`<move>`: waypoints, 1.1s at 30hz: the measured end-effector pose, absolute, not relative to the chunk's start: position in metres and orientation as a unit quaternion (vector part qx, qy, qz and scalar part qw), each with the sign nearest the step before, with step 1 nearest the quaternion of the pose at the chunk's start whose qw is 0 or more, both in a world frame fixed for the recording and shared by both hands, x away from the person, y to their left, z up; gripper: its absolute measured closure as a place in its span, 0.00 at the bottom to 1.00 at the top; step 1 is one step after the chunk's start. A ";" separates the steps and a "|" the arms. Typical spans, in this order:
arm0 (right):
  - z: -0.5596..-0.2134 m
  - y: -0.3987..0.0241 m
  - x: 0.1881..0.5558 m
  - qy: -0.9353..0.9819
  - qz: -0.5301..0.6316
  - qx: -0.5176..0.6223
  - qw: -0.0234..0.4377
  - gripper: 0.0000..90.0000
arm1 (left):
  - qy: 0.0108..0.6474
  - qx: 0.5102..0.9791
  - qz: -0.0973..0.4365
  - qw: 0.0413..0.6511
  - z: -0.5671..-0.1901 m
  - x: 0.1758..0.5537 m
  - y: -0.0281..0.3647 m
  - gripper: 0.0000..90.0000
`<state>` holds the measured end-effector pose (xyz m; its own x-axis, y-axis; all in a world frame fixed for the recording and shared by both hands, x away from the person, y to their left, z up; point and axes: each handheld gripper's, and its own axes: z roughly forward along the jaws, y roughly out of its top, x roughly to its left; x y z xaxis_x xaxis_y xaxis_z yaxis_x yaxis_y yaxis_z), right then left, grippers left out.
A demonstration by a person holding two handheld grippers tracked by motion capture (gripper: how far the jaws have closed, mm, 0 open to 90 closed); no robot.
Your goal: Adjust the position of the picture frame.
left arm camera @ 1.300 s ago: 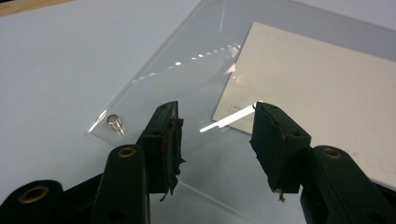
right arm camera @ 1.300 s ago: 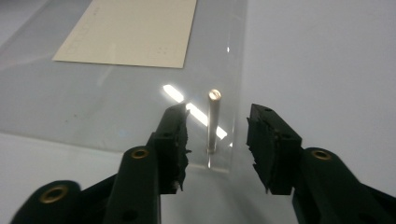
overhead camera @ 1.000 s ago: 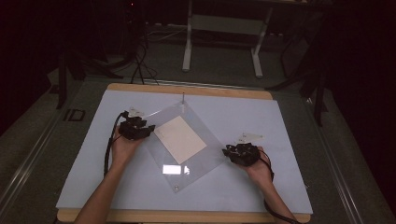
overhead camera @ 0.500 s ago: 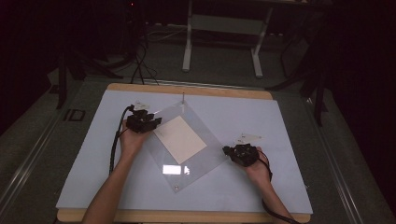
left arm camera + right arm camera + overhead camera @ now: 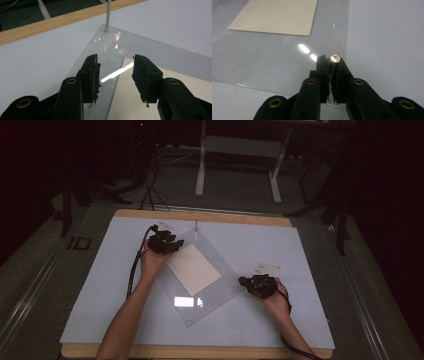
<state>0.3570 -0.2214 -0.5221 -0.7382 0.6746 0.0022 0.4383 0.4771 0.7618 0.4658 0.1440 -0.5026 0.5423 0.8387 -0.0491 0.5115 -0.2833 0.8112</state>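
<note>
A clear plastic sheet (image 5: 220,287) lies cornerwise on the white board (image 5: 300,255), with a cream paper (image 5: 193,269) at its middle. A thin metal pin (image 5: 108,15) stands upright at the sheet's far corner. My left gripper (image 5: 115,63) is open just short of that pin, over the sheet's edge; its jaws have just been closing a little, with nothing between them. In the high view the left gripper (image 5: 172,244) sits at the sheet's upper left edge. My right gripper (image 5: 331,60) has just been closing and is shut on a second pin (image 5: 335,58) at the sheet's right corner (image 5: 245,281).
The board rests on a wooden table whose edge (image 5: 200,215) runs along the far side. A small fastener (image 5: 189,321) marks the sheet's near corner. White tags (image 5: 270,267) lie by each gripper. Beyond the table stand a metal frame's legs (image 5: 202,170) on a dark floor.
My left hand has slid right along the sheet's edge toward the far corner pin. The right hand has stayed at the right corner, and its jaws have closed on the pin there.
</note>
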 end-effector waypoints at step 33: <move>-0.524 -0.222 0.355 0.833 0.404 0.349 0.145 0.94 | 0.468 0.748 0.180 0.435 -0.504 0.547 0.101 0.62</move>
